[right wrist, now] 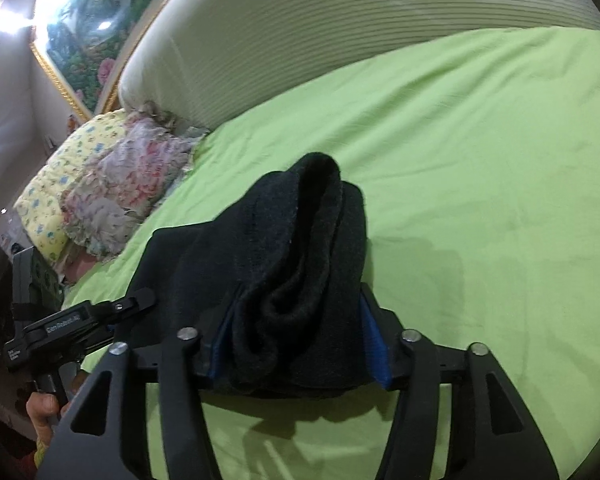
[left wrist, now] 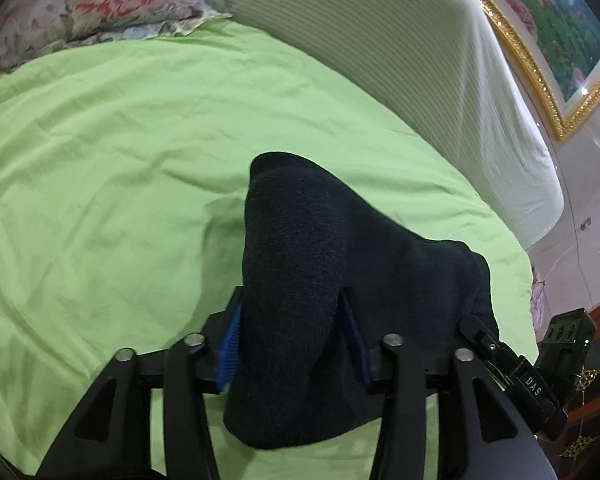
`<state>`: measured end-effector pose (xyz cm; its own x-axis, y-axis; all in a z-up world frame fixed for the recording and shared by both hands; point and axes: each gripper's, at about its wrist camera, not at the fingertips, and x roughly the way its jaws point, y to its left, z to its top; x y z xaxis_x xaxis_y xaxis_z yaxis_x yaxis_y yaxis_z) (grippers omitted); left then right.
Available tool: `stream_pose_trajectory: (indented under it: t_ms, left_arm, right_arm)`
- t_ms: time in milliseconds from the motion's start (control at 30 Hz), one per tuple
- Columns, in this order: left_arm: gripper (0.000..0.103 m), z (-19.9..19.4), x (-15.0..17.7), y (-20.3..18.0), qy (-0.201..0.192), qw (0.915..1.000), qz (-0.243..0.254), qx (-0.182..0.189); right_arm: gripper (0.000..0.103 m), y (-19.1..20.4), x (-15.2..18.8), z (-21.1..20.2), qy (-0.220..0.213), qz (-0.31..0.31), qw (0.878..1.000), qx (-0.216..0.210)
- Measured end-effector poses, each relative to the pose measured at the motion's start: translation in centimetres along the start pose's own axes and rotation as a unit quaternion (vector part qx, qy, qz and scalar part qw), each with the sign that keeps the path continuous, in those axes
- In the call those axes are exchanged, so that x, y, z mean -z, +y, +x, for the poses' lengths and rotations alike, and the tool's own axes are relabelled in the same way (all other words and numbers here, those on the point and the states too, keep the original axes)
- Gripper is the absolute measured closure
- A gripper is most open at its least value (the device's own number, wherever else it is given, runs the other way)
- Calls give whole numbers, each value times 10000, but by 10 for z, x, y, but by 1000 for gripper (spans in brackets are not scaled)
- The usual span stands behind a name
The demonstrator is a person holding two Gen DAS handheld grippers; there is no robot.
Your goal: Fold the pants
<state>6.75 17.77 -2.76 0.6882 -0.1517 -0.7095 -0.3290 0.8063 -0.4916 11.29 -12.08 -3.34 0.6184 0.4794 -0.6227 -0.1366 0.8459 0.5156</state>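
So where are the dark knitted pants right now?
The dark knitted pants are bunched between both grippers, the left gripper and right gripper each clamped on them, held just above the light green bedsheet, in front of the ribbed white headboard.

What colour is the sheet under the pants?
Plain light green sheet, wrinkled, no pattern; the right wrist view shows it best.

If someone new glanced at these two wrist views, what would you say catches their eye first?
First, the dark knitted pants, bunched and lifted above the bright lime-green bedsheet, clamped in both the left gripper and the right gripper. Next, the floral pillow at the head of the bed and the gold-framed flower painting on the wall behind the ribbed cream headboard.
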Motion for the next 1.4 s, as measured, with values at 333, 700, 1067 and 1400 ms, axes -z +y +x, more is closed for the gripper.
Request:
stream_pose_trajectory:
  t_ms: [333,700,1067,1400]
  left_arm:
    - [41,-10,21,-3,-96,9998,103,-160]
    - [32,-31,33,-6,-327,9991,231,-171]
    - [25,-53,59,-15,-501,9961,605,-415]
    - [20,-69,81,-27,-640,9884,1119,-804]
  right_arm:
    - [28,-14,14,-11,-250,-84,9995,188]
    - [22,-25,24,-28,-579,60,9982,149]
    - [20,9,45,-47,-908,-793,9923,284]
    - [10,35,63,-54,-1006,-1422,9839,395]
